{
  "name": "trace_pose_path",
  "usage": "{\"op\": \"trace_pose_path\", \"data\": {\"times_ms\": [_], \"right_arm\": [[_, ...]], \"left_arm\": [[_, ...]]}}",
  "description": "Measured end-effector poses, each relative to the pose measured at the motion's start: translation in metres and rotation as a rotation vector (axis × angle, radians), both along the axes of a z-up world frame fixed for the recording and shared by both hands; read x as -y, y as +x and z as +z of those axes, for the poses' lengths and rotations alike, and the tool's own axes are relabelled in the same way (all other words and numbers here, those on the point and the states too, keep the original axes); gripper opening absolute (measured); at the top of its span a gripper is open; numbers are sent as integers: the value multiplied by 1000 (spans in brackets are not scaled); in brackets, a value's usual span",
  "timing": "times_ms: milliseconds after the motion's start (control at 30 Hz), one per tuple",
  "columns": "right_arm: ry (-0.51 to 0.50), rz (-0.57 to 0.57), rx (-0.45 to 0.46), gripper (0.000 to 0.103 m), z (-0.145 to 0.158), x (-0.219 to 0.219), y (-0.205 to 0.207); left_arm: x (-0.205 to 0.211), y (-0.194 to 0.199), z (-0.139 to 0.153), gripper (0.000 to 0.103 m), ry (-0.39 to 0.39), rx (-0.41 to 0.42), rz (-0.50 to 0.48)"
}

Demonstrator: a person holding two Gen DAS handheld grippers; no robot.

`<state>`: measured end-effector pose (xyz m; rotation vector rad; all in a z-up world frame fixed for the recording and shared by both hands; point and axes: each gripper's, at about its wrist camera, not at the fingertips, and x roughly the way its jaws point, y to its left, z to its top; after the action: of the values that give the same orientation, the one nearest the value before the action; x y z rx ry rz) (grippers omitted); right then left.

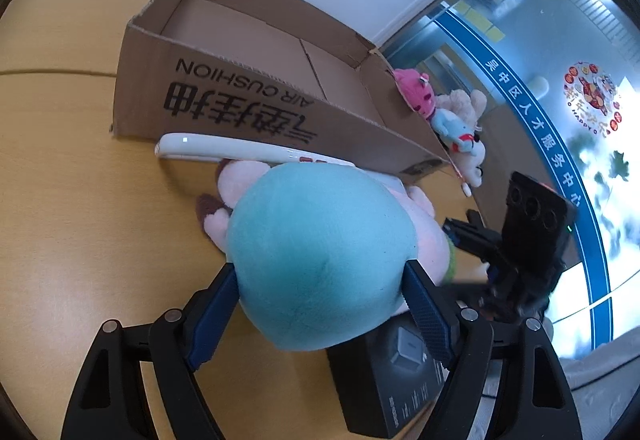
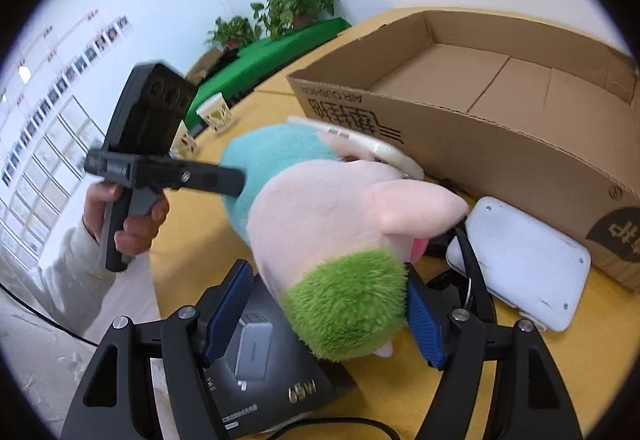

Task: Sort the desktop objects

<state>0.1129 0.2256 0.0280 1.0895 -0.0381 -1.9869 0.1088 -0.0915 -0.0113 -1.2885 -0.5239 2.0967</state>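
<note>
A plush toy with a teal body (image 1: 320,256), pink head and green tuft (image 2: 348,304) lies on the wooden table in front of an empty cardboard box (image 1: 256,52). My left gripper (image 1: 320,304) is shut on its teal end. My right gripper (image 2: 328,316) is shut on its green-tufted head end. The box also shows in the right wrist view (image 2: 500,88). The left gripper's body (image 2: 160,168), held by a hand, shows at the left of the right wrist view.
A white remote-like device (image 1: 240,150) lies against the box front. A black charger box (image 1: 396,380) sits under the toy. A white flat device (image 2: 520,260) lies by the box corner. Small plush toys (image 1: 452,120) sit beside the box. Potted plants (image 2: 296,4) stand far off.
</note>
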Motion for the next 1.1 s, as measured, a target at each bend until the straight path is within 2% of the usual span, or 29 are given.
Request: {"op": "trace_pose_path", "data": {"times_ms": [133, 267, 367, 567, 867, 1000, 1100], "right_arm": [[-17, -45, 68, 71, -13, -15, -9], [56, -29, 20, 70, -9, 2, -6], [28, -37, 6, 68, 3, -3, -3], [-18, -70, -157, 68, 73, -26, 12], [-47, -152, -549, 68, 211, -36, -20], [-49, -172, -658, 68, 256, -34, -42], [-43, -176, -696, 68, 277, -29, -68]], "left_arm": [[-9, 7, -5, 79, -13, 4, -12], [-17, 10, 11, 71, -59, -44, -12], [-25, 16, 35, 70, -71, -91, -15], [-39, 21, 111, 70, -67, -285, -26], [-59, -23, 261, 71, -118, -715, -21], [-55, -54, 304, 71, -95, -786, -9], [-51, -79, 319, 71, -100, -807, 6]]}}
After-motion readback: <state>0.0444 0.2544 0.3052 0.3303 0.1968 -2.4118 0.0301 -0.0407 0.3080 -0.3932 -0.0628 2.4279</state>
